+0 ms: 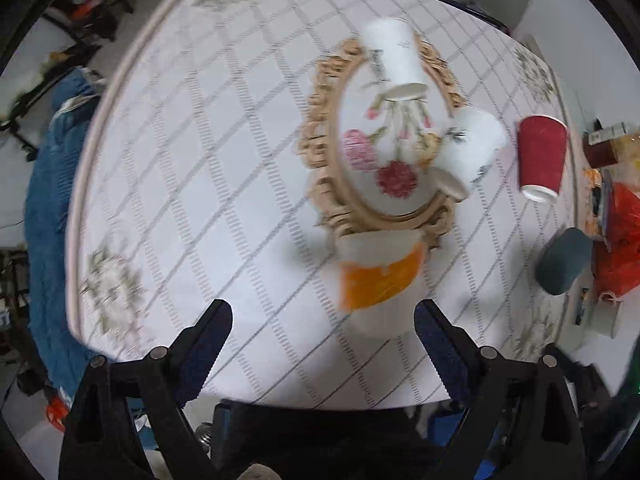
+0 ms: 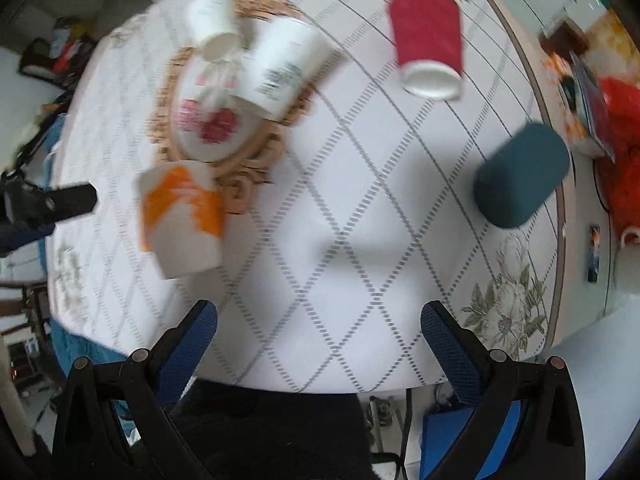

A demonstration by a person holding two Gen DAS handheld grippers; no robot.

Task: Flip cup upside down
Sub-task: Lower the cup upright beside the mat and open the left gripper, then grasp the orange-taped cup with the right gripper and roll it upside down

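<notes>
Hovering over desk (image 1: pixel 200 160) with left gripper (image 1: pixel 322 320) and right gripper (image 2: pixel 318 320), jaws on both spread wide, grasping nothing. Sitting just ahead of left jaws: orange-and-white cup (image 1: pixel 378 280), apparently wide end up, beside gold-framed mat (image 1: pixel 320 152). Judging best approach: squaring jaws around cup's middle, clamping lightly, rotating clear of 2 white cups. Leaving open room centre-desk; red cup (image 2: pixel 428 44) and teal cup (image 2: pixel 520 176) crowding right edge.
</notes>
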